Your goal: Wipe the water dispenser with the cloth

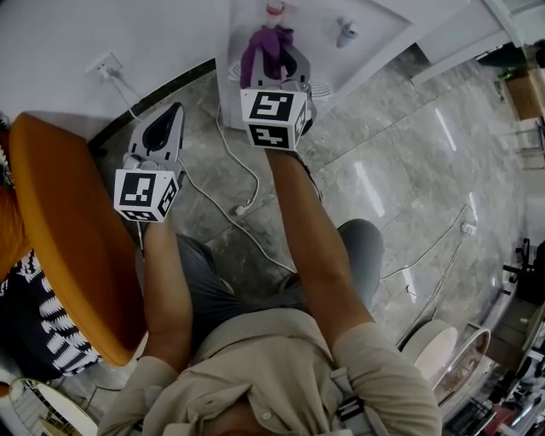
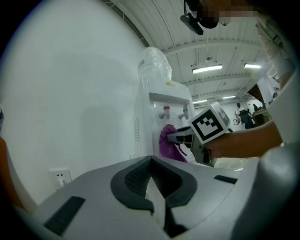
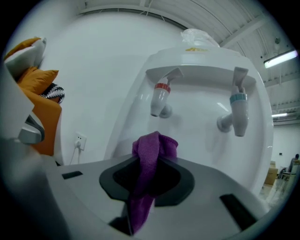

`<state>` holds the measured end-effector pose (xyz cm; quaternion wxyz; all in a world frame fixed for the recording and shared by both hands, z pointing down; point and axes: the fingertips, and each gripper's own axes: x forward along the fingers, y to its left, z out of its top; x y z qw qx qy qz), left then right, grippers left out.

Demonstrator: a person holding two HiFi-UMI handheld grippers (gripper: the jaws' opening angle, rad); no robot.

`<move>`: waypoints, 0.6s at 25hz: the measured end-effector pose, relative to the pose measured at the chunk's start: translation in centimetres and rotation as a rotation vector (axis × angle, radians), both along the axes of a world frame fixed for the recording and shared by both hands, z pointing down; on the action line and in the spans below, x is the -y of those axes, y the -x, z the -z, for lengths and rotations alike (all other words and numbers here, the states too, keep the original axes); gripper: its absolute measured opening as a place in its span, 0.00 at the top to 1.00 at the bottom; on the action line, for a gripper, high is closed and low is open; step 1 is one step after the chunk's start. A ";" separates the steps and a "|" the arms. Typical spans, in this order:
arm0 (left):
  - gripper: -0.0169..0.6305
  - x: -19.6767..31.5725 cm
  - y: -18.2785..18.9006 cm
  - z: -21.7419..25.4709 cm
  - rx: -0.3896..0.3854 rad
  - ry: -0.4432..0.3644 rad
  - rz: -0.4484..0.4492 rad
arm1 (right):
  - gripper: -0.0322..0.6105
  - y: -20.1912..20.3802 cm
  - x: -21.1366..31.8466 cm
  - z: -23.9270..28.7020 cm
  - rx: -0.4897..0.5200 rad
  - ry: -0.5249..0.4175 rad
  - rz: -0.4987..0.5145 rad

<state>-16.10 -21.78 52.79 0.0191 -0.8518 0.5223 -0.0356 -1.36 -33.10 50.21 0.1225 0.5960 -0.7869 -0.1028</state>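
Observation:
The white water dispenser [image 1: 341,25] stands against the wall at the top of the head view, with a red tap [image 3: 161,98] and a blue tap [image 3: 238,110] on its front. My right gripper [image 1: 274,55] is shut on a purple cloth [image 3: 149,164], which it holds just below the taps and close to the dispenser's front panel. The cloth [image 1: 266,44] bunches above the jaws and hangs down between them. My left gripper [image 1: 174,115] hovers to the left, apart from the dispenser [image 2: 161,105], shut with nothing in it. From the left gripper view the cloth [image 2: 166,143] shows beside the right gripper's marker cube.
An orange chair [image 1: 60,230] stands close at the left. A wall socket [image 1: 104,65] feeds white cables [image 1: 238,204] that trail over the grey marble floor in front of the dispenser. Round white things [image 1: 434,349] sit at the lower right.

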 end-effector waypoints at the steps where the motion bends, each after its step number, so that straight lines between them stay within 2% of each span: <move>1: 0.95 0.0 -0.2 0.0 0.001 -0.001 -0.003 | 0.83 -0.4 -0.1 0.2 0.004 -0.007 -0.010; 10: 0.95 0.0 -1.6 0.0 0.014 -0.001 -0.021 | 0.83 -8.4 -1.2 1.1 0.084 -0.059 -0.178; 15: 0.95 0.0 -2.0 -0.1 0.021 0.002 -0.022 | 0.83 -13.1 -2.1 0.6 0.102 -0.050 -0.266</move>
